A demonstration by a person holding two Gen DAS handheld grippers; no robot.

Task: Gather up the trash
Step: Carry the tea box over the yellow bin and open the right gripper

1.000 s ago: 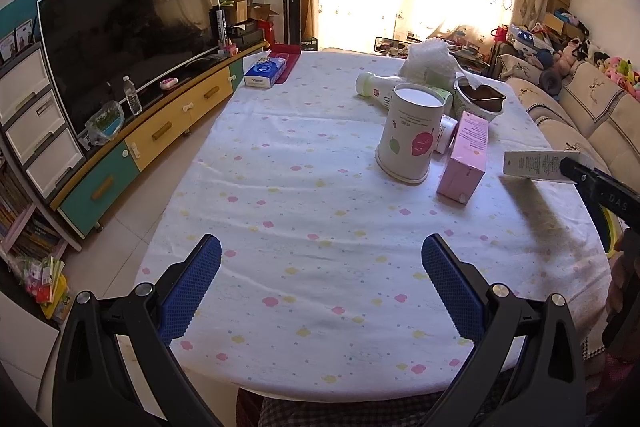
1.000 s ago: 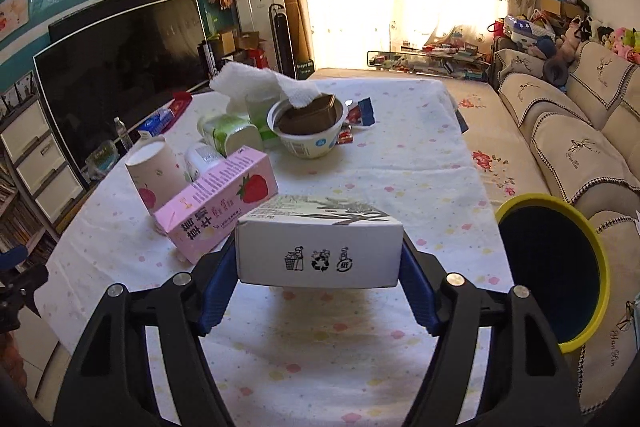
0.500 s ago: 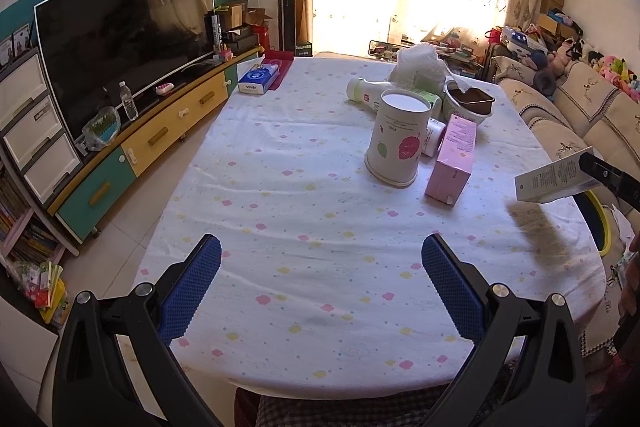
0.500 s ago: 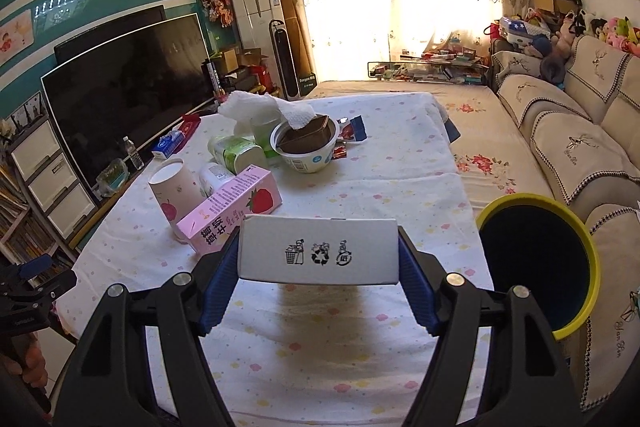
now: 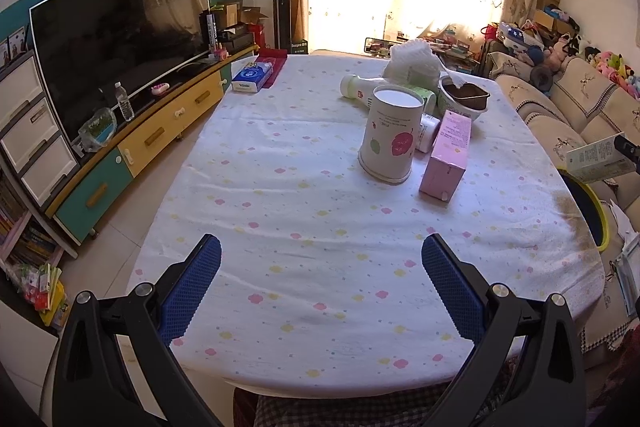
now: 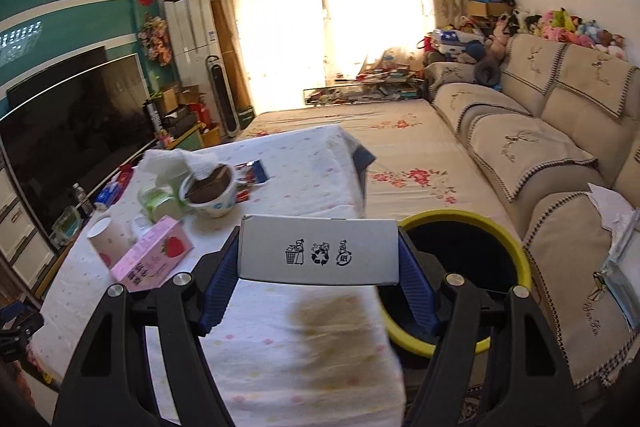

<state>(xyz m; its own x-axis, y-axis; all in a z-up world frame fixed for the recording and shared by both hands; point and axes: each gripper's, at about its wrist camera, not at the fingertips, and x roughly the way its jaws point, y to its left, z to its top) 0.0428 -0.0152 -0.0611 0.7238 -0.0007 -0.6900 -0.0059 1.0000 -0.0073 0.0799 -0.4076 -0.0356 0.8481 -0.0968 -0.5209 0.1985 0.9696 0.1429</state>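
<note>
A: Right wrist view: the right gripper (image 6: pixel 319 259) clamps a white carton (image 6: pixel 319 251) showing three printed disposal symbols, above the table (image 6: pixel 312 171) edge beside the yellow-rimmed bin (image 6: pixel 516 251).

B: What is in the bin?

A: It looks dark inside; I cannot tell.

B: The left gripper (image 5: pixel 320 287)?

A: Wide open, empty. On the table: one pink strawberry carton (image 5: pixel 447 159), one paper cup (image 5: pixel 390 138), one bowl (image 5: pixel 464 101) with brown contents.

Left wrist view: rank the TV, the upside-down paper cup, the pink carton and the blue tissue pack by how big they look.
1. TV, by far the largest.
2. Paper cup.
3. Pink carton, close to the cup; it lies nearer the camera, so the order is unsure.
4. Blue tissue pack, smallest, though it sits farther back.
</note>
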